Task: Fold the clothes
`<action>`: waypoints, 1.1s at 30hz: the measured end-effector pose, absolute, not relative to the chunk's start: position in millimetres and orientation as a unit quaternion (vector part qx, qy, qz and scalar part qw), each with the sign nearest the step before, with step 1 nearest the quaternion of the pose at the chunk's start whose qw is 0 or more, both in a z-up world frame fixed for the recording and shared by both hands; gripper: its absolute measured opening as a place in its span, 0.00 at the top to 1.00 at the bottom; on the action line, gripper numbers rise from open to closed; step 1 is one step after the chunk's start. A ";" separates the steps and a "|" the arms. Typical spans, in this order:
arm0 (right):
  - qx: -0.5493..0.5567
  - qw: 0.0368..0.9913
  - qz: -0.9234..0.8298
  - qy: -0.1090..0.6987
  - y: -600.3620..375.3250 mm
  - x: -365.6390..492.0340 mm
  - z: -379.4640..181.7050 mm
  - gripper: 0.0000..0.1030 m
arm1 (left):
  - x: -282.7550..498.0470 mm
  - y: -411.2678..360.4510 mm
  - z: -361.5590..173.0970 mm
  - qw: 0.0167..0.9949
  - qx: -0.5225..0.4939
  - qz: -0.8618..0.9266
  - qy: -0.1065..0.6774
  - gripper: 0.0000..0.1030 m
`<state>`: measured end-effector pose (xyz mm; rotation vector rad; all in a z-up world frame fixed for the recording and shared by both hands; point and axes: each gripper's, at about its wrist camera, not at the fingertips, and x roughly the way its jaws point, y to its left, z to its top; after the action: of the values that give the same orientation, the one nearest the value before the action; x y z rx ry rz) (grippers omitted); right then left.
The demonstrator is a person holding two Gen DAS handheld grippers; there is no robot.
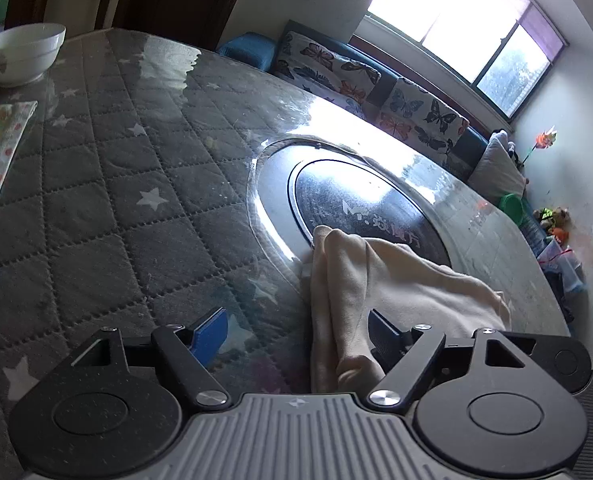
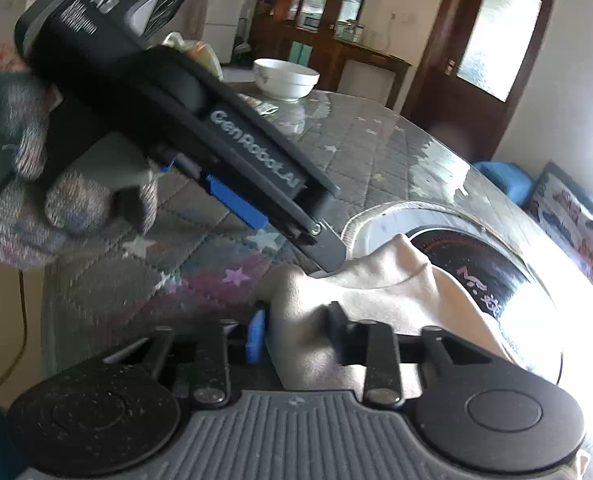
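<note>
Both jaws astride cream cloth [image 2: 336,292]; right gripper [image 2: 296,332] pinching

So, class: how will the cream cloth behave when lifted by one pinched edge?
Probably floppy: the cream cloth already lies in soft folds. Likely light, bunching easily inside the right gripper. It may slide readily over the glossy table cover.

Cream cloth [image 1: 396,280], grey star-quilted table cover [image 1: 116,184], white bowl [image 1: 24,54].

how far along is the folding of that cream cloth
Done: little; the cream fabric garment lies bunched on the quilted star-patterned table cover. In hand: the right tool pinches a fold; the left tool stands open beside it. Left: flattening, folding.
</note>
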<state>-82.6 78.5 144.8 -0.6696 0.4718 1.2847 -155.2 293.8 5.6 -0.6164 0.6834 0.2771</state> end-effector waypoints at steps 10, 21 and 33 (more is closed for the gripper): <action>-0.181 0.732 0.591 0.287 64.2 -49.9 156.8 0.88 | -146.8 290.9 4.3 0.879 -0.324 0.122 0.328 0.18; -0.067 0.739 0.588 0.321 41.2 -25.3 166.6 0.89 | -129.5 292.4 -3.0 0.845 -0.424 0.086 0.314 0.17; -0.027 0.733 0.597 0.326 22.1 -19.1 170.2 0.90 | -94.4 280.5 -5.7 0.833 -0.427 0.087 0.341 0.52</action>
<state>-19.1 22.1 170.2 -0.0604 0.7166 1.3132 -94.4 280.5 -5.7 -0.9058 0.7233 0.1838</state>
